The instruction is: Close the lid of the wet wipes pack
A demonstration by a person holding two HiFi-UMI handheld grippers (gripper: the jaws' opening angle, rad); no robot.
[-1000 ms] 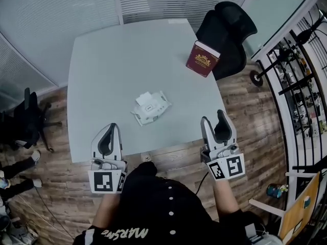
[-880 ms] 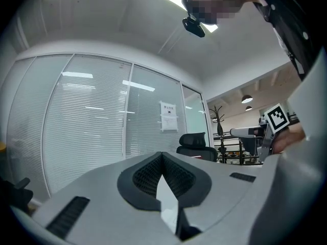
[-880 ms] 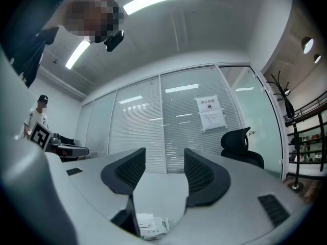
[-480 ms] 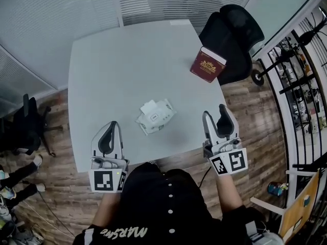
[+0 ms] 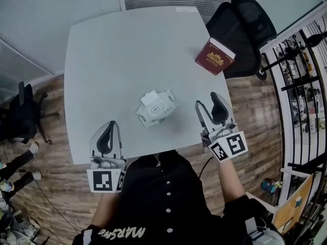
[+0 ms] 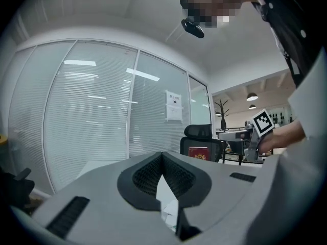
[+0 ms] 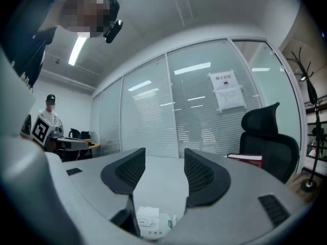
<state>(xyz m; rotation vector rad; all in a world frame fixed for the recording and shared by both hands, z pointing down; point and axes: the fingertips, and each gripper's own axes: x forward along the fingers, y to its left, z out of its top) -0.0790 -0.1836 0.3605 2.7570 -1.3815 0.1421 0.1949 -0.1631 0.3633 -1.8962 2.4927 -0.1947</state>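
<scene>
A white wet wipes pack (image 5: 155, 107) lies near the table's front edge with its flip lid (image 5: 149, 97) standing open toward the far side. My left gripper (image 5: 107, 130) is shut, its tips over the table edge left of the pack. My right gripper (image 5: 211, 104) is open, to the right of the pack and apart from it. In the right gripper view the pack (image 7: 153, 223) shows low between the open jaws of my right gripper (image 7: 160, 172). In the left gripper view my left gripper (image 6: 162, 154) has its jaws closed at the tip, with a sliver of the pack (image 6: 169, 210) behind.
A dark red book (image 5: 215, 57) lies at the table's far right edge, next to a black office chair (image 5: 244, 25). The pale grey table (image 5: 117, 55) stands on wood flooring. Glass walls with blinds close off the far side. A metal rack (image 5: 305, 75) stands at the right.
The view has shifted forward over the table. My right gripper has moved up and in toward the pack's right side. My left gripper has stayed near the front edge.
</scene>
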